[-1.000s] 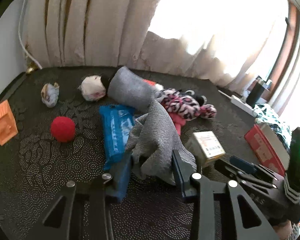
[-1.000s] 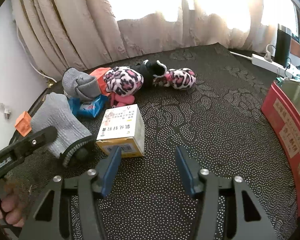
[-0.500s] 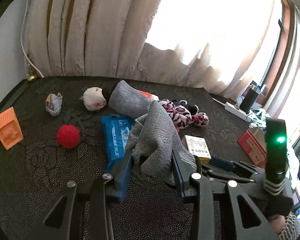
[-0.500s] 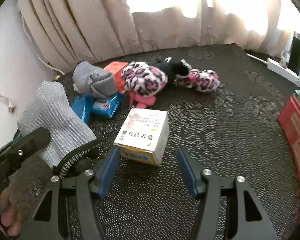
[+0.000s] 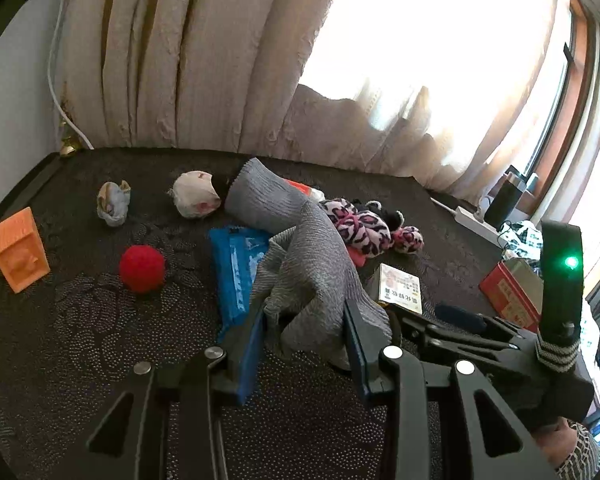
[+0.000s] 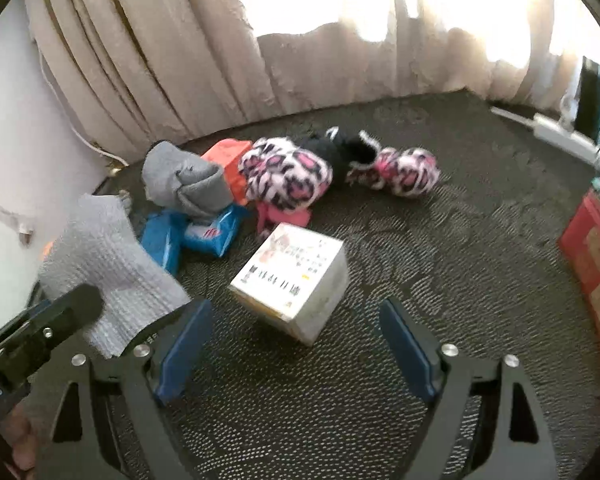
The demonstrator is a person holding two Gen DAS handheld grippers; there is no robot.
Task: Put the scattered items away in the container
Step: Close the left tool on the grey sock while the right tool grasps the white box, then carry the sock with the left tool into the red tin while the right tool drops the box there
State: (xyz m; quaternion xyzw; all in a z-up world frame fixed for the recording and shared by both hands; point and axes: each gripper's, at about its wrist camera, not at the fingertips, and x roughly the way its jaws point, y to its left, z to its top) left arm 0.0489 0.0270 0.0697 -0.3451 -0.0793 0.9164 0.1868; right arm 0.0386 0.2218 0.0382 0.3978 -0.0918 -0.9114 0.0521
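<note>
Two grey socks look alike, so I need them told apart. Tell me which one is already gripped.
The ribbed grey sock clamped in the left gripper is the one. The other grey sock lies on the table beside the leopard-print plush.

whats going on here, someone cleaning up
Yes, mid-tidy. The left gripper is shut on a grey sock, lifted off the dark table. The right gripper is open, aimed at a small white box. The red tin sits at the right; most items are not yet in it.
</note>
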